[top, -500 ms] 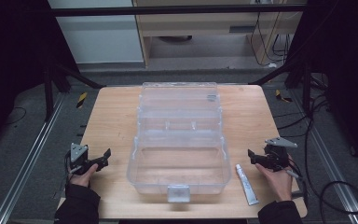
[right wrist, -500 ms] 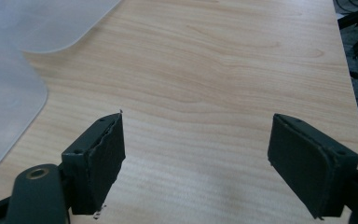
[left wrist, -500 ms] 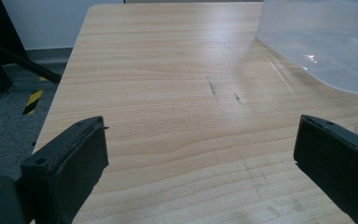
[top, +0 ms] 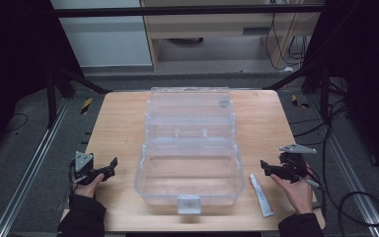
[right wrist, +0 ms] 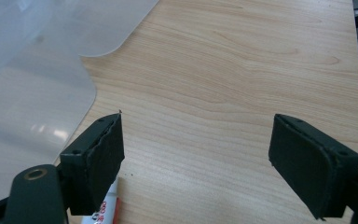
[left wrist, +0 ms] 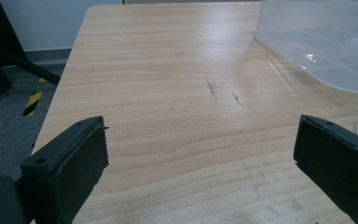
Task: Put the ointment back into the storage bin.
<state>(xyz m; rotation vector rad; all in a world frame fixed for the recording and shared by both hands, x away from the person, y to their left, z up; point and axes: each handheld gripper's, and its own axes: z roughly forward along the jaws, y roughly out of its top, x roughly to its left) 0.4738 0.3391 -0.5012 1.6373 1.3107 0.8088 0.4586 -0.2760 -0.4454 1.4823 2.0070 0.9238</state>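
A clear plastic box [top: 190, 163] stands open in the middle of the wooden table [top: 118, 123], its lid laid back toward the far side. A small white tube [top: 261, 194] lies on the table just right of the box's front corner. My left gripper [top: 109, 167] rests near the table's front left, open, with bare wood between its jaws; its own view [left wrist: 200, 154] shows the same. My right gripper [top: 269, 168] sits at the front right, open and empty. In its own view [right wrist: 196, 158] the tube's end [right wrist: 108, 205] peeks out beside its left jaw.
The box wall [left wrist: 317, 42] shows at the upper right of the left gripper view and at the left of the right gripper view [right wrist: 28, 93]. Metal rails and cables run along the floor on both sides of the table. A shelf unit stands beyond it.
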